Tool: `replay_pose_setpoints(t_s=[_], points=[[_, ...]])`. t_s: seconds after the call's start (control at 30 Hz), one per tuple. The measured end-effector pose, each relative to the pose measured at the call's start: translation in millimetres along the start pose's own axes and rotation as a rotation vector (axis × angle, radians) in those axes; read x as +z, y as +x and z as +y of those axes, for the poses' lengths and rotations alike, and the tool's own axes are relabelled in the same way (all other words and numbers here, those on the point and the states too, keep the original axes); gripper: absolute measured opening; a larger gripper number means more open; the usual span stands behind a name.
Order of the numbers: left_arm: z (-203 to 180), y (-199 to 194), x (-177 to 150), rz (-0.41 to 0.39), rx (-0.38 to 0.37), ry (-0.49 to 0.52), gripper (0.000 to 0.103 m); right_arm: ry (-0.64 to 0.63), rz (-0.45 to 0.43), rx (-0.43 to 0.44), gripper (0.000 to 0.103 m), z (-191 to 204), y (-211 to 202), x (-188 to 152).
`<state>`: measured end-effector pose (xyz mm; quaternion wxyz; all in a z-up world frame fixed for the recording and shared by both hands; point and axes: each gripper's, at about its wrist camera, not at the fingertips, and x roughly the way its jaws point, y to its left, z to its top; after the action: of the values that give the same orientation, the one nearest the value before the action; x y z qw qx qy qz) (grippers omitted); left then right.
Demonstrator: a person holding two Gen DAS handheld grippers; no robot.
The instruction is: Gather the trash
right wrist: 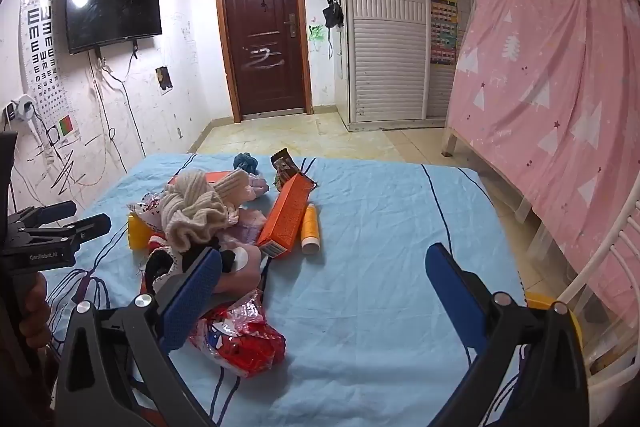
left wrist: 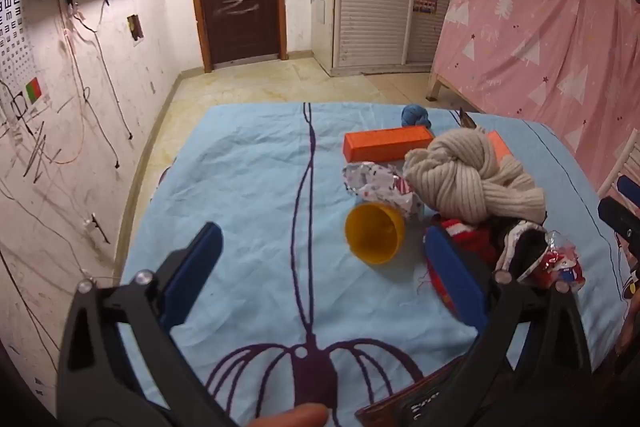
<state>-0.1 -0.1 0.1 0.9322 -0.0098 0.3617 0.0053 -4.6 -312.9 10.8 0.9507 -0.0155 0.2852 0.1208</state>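
Note:
A blue sheet (left wrist: 248, 179) covers the bed. On it lie a yellow cup (left wrist: 374, 233) on its side, a crumpled dotted wrapper (left wrist: 378, 183), an orange box (left wrist: 386, 143) and a red snack wrapper (left wrist: 560, 263). My left gripper (left wrist: 322, 267) is open and empty, just short of the cup. My right gripper (right wrist: 324, 279) is open and empty above the sheet (right wrist: 400, 227); the red wrapper (right wrist: 244, 341) lies by its left finger. An orange box (right wrist: 286, 215), a yellow bottle (right wrist: 309, 229), a brown wrapper (right wrist: 286, 169) and the cup (right wrist: 139, 231) lie beyond.
A beige knitted bundle (left wrist: 468, 175) and other clothes sit among the trash (right wrist: 196, 211). A yellow bin rim (right wrist: 560, 311) shows at the bed's right edge beside a white rail (right wrist: 600, 267). A pink curtain (right wrist: 560, 87) hangs at right. Floor and door (right wrist: 264, 27) lie ahead.

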Motion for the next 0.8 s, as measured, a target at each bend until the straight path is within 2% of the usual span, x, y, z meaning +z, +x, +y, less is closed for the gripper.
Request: replay_pose_setpoints(t_s=[0.8], points=[[-5.6, -0.6, 2.5, 0.001, 0.000, 0.004, 0.097, 0.013, -0.002, 0.011, 0.095, 0.8, -2.8, 1.6]])
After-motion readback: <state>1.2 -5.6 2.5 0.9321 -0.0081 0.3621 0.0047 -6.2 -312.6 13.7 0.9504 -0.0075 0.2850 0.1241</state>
